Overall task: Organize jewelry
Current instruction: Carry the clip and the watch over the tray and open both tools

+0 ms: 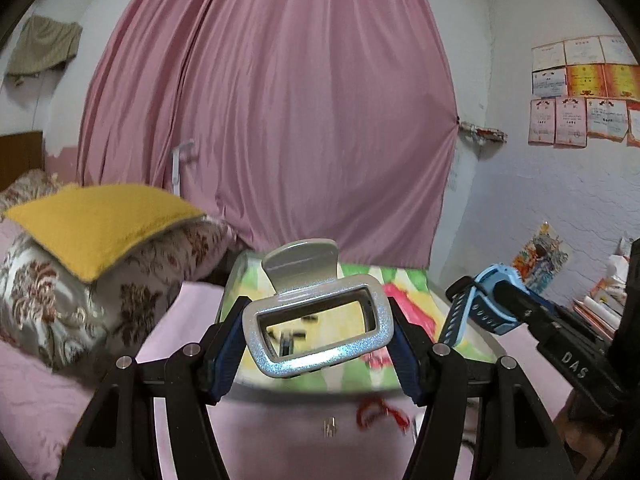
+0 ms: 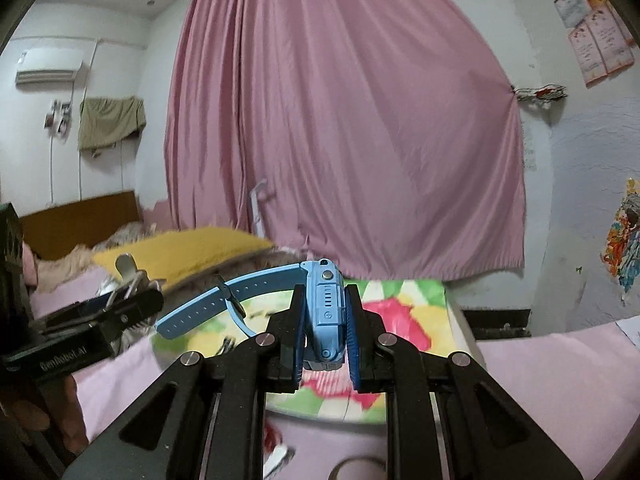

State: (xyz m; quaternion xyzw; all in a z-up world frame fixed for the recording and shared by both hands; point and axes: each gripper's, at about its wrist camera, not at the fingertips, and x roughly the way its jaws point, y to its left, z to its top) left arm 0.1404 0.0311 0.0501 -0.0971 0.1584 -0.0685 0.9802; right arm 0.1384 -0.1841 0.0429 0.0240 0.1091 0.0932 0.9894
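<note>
My left gripper point(image 1: 318, 326) is shut on a large silver glitter hair claw clip point(image 1: 320, 330), its blue pads pressing both sides of the rectangular frame, the clip's lever pointing up. My right gripper point(image 2: 325, 320) is shut on a light blue watch point(image 2: 325, 312), holding its body edge-on, with the strap point(image 2: 208, 304) trailing left. Both are held above a flowery tin box point(image 1: 404, 304) on the pink bed. In the left wrist view the watch point(image 1: 486, 300) shows at the right; in the right wrist view the clip point(image 2: 128, 272) shows at the left.
A red string piece point(image 1: 380, 412) and a small metal item point(image 1: 330, 426) lie on the pink sheet point(image 1: 280, 440) below. A yellow cushion point(image 1: 100, 224) on floral pillows sits left. A pink curtain point(image 1: 272, 112) hangs behind. Books point(image 1: 600, 304) stack at the right wall.
</note>
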